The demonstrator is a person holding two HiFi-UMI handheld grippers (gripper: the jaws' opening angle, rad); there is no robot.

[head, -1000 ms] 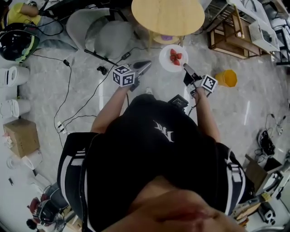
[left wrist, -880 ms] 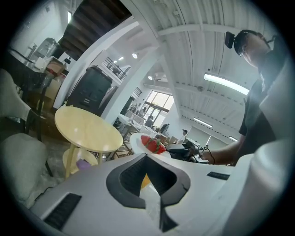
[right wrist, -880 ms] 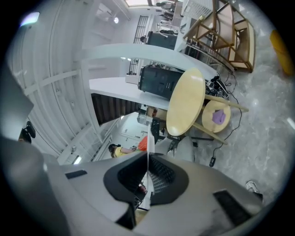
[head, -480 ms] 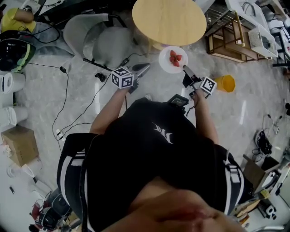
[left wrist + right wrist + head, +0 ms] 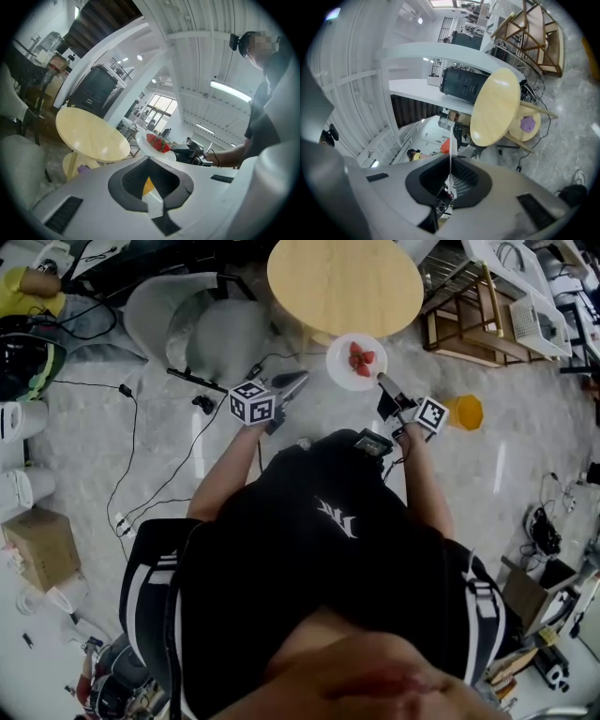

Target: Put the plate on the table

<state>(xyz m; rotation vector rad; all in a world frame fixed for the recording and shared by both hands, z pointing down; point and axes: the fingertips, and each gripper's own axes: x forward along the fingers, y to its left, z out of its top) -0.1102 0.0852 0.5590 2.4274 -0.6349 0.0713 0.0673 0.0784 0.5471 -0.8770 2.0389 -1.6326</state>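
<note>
While the right tool (image 5: 382,380) is clamped on the near right rim of the plate (image 5: 349,367), the plate hangs just short of the round wooden surface (image 5: 345,282), carrying strawberries (image 5: 363,357). That surface lies on the far side of the plate and slightly left, so the move likely runs away from the person, roughly along the tool's own line. The left tool (image 5: 294,381), jaws together on nothing, sits left of the plate and takes no part. In the left gripper view, plate and surface look roughly level, so a slight lift may be needed.
</note>
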